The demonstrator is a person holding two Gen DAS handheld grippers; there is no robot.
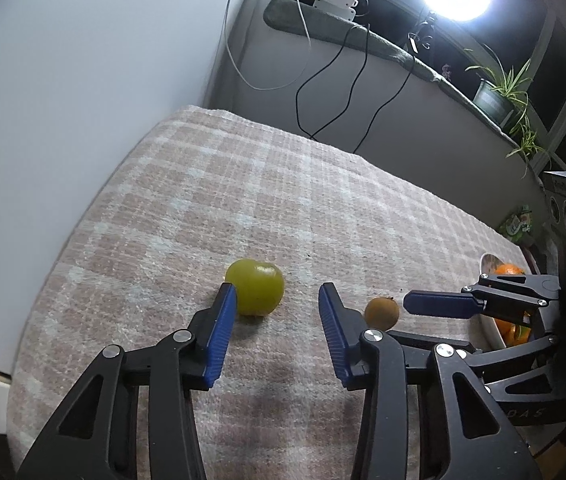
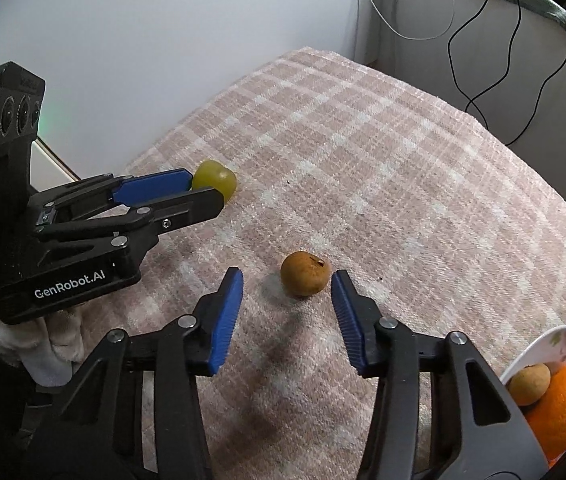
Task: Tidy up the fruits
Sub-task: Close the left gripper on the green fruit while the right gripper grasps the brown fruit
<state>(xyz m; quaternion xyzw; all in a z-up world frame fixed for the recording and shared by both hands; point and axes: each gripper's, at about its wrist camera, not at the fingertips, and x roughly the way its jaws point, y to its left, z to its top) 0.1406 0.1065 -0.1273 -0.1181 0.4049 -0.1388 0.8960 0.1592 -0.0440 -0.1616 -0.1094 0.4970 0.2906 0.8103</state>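
**Two fruits on the checked cloth, both grippers low over them**

Pink-and-white checked cloth covers the worktop, with a pale wall behind and cables hanging at the back.

Left wrist view: left gripper has its jaws released around the green fruit. The left blue pad touches or nearly touches the fruit's left side; the right pad stands clear of it, so there is no grip. A small brown fruit lies just right of the right jaw. The right gripper enters from the right, in front of a white bowl holding an orange.

Right wrist view: right gripper has its jaws released on either side of the brown fruit, gaps showing on both sides. The left gripper reaches the green fruit at left. The bowl at lower right holds an orange and another brown fruit.
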